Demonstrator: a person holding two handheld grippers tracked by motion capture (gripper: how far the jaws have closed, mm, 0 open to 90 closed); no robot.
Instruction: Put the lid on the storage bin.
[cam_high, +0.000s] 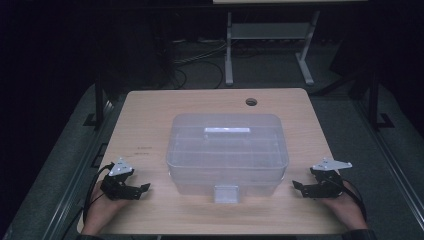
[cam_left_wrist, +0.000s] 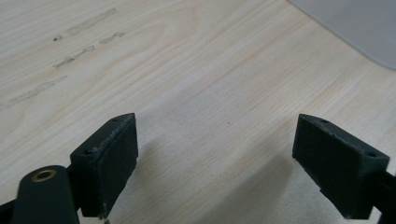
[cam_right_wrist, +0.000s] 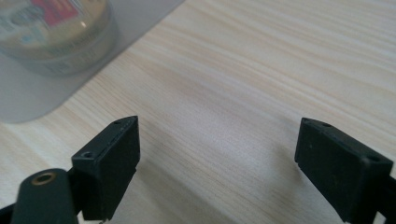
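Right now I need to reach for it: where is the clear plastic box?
In the high view the clear plastic box sits mid-table, between the left gripper and right gripper, touching neither.

The room was very dark. Light fell mostly on a wooden table (cam_high: 150, 120) with a pale top and round corners. It had a small round hole (cam_high: 251, 102) near its far edge. A few faint grey marks (cam_left_wrist: 70, 42) showed on the wood. The floor (cam_high: 60, 165) around the table was grey and dim. Behind the table stood another table with white metal legs (cam_high: 229, 50) and a low white shelf (cam_high: 270, 31) between them. Black cables (cam_high: 200, 62) lay curled on the floor near those legs. Dark posts (cam_high: 99, 97) stood at the left and right sides.
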